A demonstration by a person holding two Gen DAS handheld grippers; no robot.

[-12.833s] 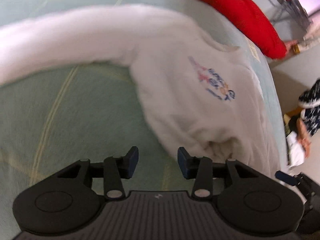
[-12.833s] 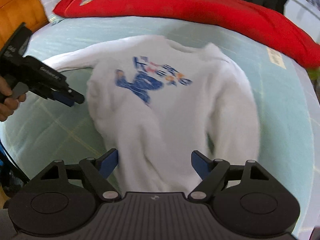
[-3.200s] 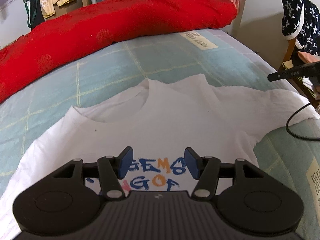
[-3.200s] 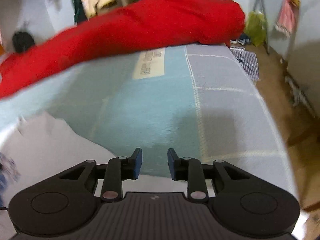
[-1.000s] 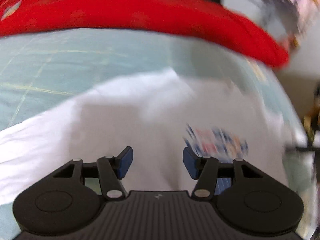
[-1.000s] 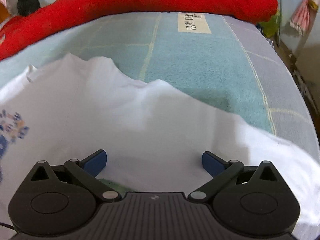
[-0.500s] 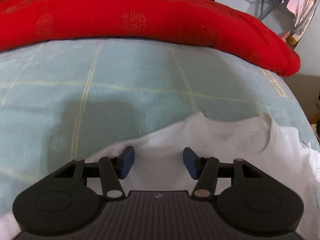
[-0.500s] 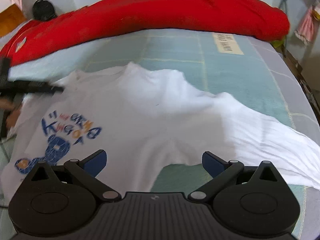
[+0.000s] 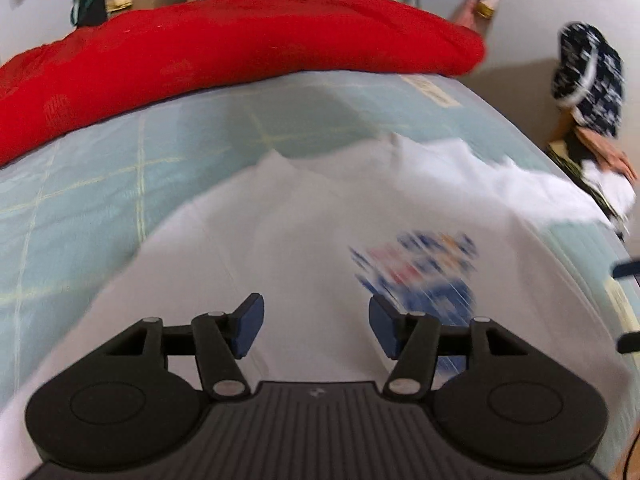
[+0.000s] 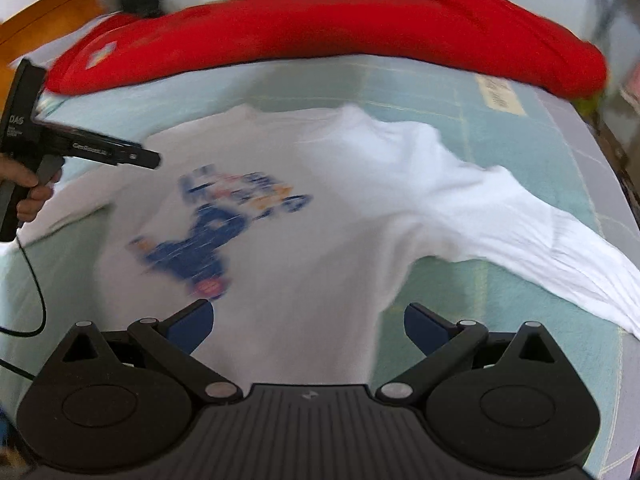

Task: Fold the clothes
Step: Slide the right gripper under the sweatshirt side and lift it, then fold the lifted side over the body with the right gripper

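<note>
behind everything, a long red quilt [image 10: 320,28] runs along the far edge of the bed [image 10: 520,128], whose pale green checked cover carries the white shirt [image 10: 320,248]. it lies spread out flat, print side up, neck toward the quilt, with a blue and orange print [image 10: 216,216] on the chest and one sleeve [image 10: 540,232] stretched out to the right. no fold shows in it.

left tongs [image 9: 316,328] hover over the shirt's body with jaws spread and nothing between them. right tongs [image 10: 308,324] hang above the lower part of the shirt, jaws wide apart, also empty. in the right wrist view the other tool shows at the left edge, gripped by a hand [image 10: 24,188] with a cable trailing down.

this cloth looks thin, light and limp: it should lift with little effort, sag from any single pinch, and drag or wrinkle on the cover if pulled sideways. likely good places to pinch are the sleeve end, a shoulder seam or a hem corner, where the doubled edge gives the pads something to bite. both views are blurred, so fine creases cannot be read.
</note>
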